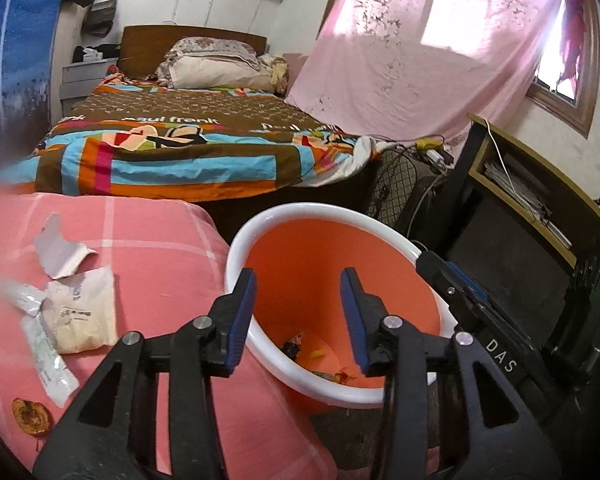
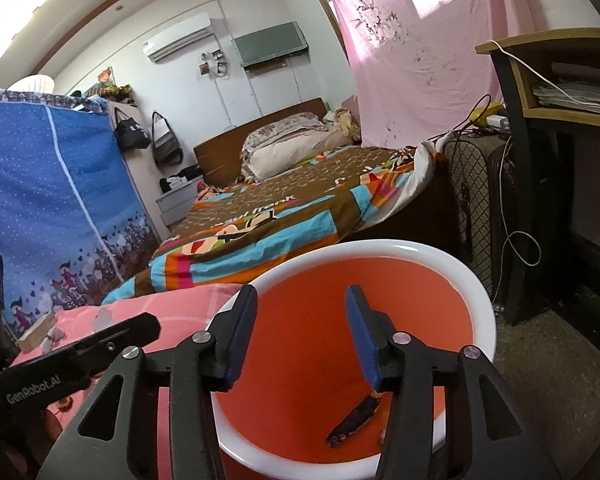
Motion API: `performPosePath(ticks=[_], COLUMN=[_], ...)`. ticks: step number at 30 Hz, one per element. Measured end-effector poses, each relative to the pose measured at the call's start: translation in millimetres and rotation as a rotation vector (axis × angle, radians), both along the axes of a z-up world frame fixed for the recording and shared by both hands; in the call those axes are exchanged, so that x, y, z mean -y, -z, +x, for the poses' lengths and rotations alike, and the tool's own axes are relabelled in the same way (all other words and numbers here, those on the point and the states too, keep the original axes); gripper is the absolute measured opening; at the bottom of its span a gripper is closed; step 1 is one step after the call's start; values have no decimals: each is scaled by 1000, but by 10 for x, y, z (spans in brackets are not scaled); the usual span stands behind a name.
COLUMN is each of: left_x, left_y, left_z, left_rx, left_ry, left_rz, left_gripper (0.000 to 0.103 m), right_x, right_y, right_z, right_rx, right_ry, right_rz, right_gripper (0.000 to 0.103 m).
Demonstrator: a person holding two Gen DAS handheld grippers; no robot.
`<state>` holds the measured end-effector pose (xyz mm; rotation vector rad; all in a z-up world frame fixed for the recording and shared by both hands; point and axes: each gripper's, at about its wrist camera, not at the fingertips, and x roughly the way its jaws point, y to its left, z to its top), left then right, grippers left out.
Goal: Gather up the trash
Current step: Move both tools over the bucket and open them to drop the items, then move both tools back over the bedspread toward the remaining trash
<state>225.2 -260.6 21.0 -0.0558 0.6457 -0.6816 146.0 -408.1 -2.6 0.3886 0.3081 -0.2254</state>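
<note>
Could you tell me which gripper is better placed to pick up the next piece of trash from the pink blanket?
Left. The left gripper is open beside the wrappers; the right gripper hangs open over the orange bin.

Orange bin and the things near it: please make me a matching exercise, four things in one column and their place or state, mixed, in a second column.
Things:
1. dark wrapper
2. white packet
3. left gripper
4. torn grey card

Places or states:
A. open, empty, over the orange bin
B. at the bottom of the bin
C. on the pink blanket, farthest from the camera
D. on the pink blanket, between the card and a clear sleeve

Pairs: 1-B, 2-D, 3-A, 4-C
</note>
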Motion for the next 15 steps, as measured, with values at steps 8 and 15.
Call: performPosePath(ticks=[8,15], left_x=[-295,-679], left_y=[-138,-286], left_z=[-87,-180], left_rx=[78,170], left_ry=[-96,-210], left_rz=[-33,-59], left_gripper=[61,77], right_x=[-105,-299], right_y=[-137,-273], right_z=[-58,-86], right_rx=[70,146], right_ry=[10,-12], right_rz=[-51,-109], right_gripper=[46,69])
